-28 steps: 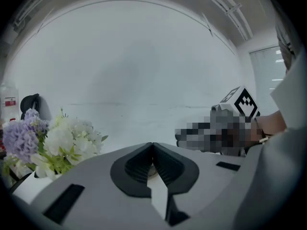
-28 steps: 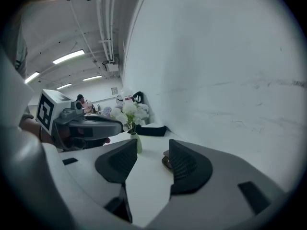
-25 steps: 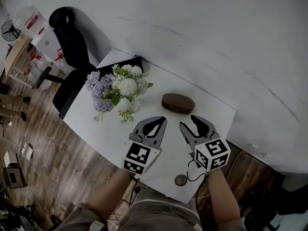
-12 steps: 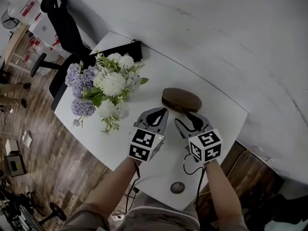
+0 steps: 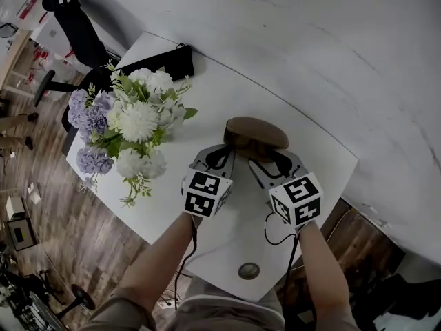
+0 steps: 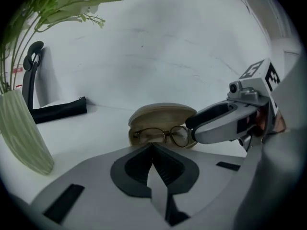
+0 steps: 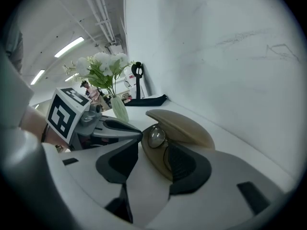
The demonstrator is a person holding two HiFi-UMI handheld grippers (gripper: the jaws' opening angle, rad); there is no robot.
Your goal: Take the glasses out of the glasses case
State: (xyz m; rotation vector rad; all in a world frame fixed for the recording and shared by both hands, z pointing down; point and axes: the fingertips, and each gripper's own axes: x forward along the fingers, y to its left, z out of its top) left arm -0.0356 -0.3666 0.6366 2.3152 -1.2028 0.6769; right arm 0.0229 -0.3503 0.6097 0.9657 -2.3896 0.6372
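Note:
A brown glasses case (image 5: 256, 134) lies open on the white table (image 5: 207, 102), its lid (image 6: 162, 114) tilted up. Thin-rimmed glasses (image 6: 165, 135) rest inside; one lens (image 7: 156, 137) shows in the right gripper view. My left gripper (image 5: 229, 150) is just short of the case's left end, its fingertips meeting with nothing between them (image 6: 152, 146). My right gripper (image 5: 274, 160) stands open at the case's right end. The near edge of the case lies between its jaws (image 7: 156, 147), and the pads do not press on it.
A pale ribbed vase (image 6: 21, 133) of white and purple flowers (image 5: 127, 126) stands left of the case. A black pouch (image 5: 165, 63) lies at the far table edge near the wall. A small round disc (image 5: 249, 271) and a cable sit near the front edge. An office chair (image 5: 76, 26) is beyond the table.
Both grippers have come down and forward, from the middle of the table to either end of the case. The case has not moved on the table.

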